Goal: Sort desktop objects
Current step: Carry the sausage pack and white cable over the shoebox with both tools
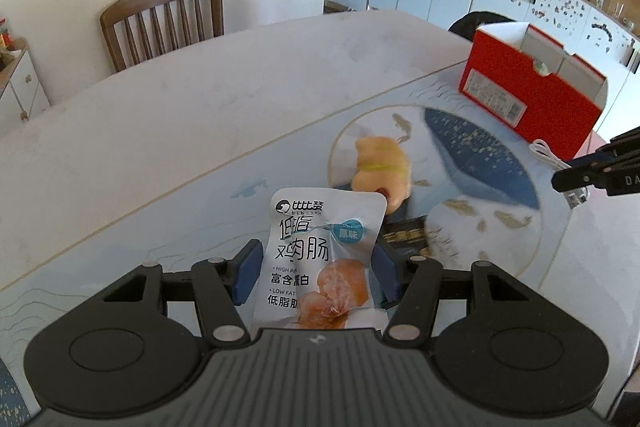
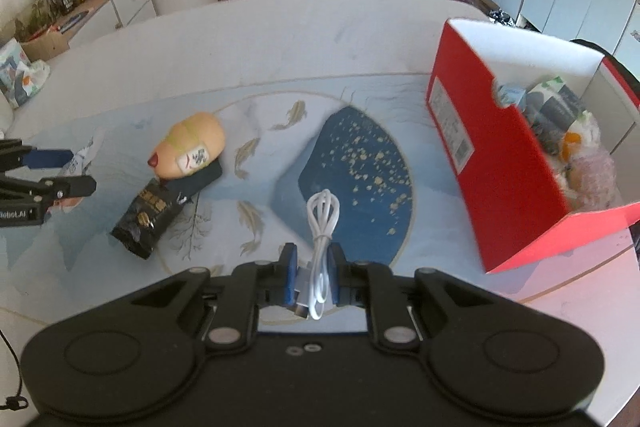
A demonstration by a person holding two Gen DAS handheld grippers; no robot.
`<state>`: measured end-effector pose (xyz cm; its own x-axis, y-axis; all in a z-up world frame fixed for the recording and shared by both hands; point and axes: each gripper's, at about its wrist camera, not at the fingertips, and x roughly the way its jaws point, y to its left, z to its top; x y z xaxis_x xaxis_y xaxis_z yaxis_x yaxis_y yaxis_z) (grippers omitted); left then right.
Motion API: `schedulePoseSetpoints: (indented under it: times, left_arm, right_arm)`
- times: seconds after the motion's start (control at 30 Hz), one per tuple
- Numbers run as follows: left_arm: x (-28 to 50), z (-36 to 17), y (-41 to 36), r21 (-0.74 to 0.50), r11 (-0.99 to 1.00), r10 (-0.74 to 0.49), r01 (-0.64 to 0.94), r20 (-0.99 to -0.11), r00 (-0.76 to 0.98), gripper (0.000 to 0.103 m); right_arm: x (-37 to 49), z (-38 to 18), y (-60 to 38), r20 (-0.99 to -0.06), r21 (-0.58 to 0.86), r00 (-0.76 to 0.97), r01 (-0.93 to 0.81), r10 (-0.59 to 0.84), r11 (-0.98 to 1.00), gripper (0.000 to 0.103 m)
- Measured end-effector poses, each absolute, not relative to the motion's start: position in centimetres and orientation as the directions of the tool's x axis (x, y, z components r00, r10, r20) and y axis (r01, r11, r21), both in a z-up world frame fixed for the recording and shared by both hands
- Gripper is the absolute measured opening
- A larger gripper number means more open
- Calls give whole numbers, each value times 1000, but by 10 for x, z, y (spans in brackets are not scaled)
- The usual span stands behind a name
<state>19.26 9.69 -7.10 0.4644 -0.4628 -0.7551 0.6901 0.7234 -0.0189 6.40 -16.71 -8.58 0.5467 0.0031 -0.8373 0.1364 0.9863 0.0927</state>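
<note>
The left gripper (image 1: pixel 314 271) is clamped on a white plastic sausage packet (image 1: pixel 320 259) at lower centre of its frame. The right gripper (image 2: pixel 314 277) pinches a coiled white USB cable (image 2: pixel 322 227) (plug end down). At right stands an open red cardboard box (image 2: pixel 508 163); centre-left, a peach squishy toy (image 2: pixel 192 145) rests on a black foil pouch (image 2: pixel 160 211).
</note>
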Motion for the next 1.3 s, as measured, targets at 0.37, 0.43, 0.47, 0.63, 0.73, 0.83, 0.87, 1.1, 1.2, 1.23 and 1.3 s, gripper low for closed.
schedulePoseSetpoints:
  times: [0.37, 0.43, 0.47, 0.63, 0.73, 0.83, 0.87, 1.1, 1.2, 1.23, 1.3]
  left_arm:
    - [167, -36, 74, -33, 704, -500, 709, -732, 463, 58]
    - [163, -32, 68, -31, 703, -500, 710, -732, 463, 58]
    - [162, -30, 65, -31, 703, -500, 711, -732, 462, 58]
    - [153, -20, 44, -29, 700, -500, 714, -733, 461, 58]
    - [148, -14, 28, -25, 696, -504, 718, -729, 462, 58]
    - [144, -9, 8, -19, 688, -509, 725, -726, 463, 58]
    - [143, -8, 1, -17, 686, -510, 727, -724, 464, 58]
    - [141, 0, -54, -11, 663, -529, 748, -714, 459, 58]
    - [140, 1, -79, -8, 650, -538, 760, -712, 452, 58]
    - [139, 3, -89, -5, 643, -542, 766, -710, 450, 58]
    - [137, 4, -105, 1, 633, -547, 775, -708, 447, 58]
  right_arm:
    - [57, -59, -202, -811, 127, 584, 133, 26, 983, 15]
    - [56, -56, -208, -807, 137, 590, 128, 36, 982, 15]
    - [55, -54, -212, -805, 145, 592, 124, 44, 982, 15]
    - [52, -47, -232, -795, 154, 603, 98, 64, 983, 15]
    - [50, -43, -246, -787, 160, 612, 86, 74, 983, 15]
    - [50, -39, -263, -781, 161, 620, 78, 79, 984, 15]
    - [50, -39, -269, -779, 160, 623, 77, 78, 984, 15]
    - [51, -35, -313, -767, 161, 637, 73, 78, 984, 15]
    - [51, -34, -330, -762, 161, 643, 76, 75, 984, 15]
    - [50, -34, -337, -762, 161, 644, 77, 74, 984, 15]
    - [49, -34, -350, -760, 159, 646, 81, 70, 984, 15]
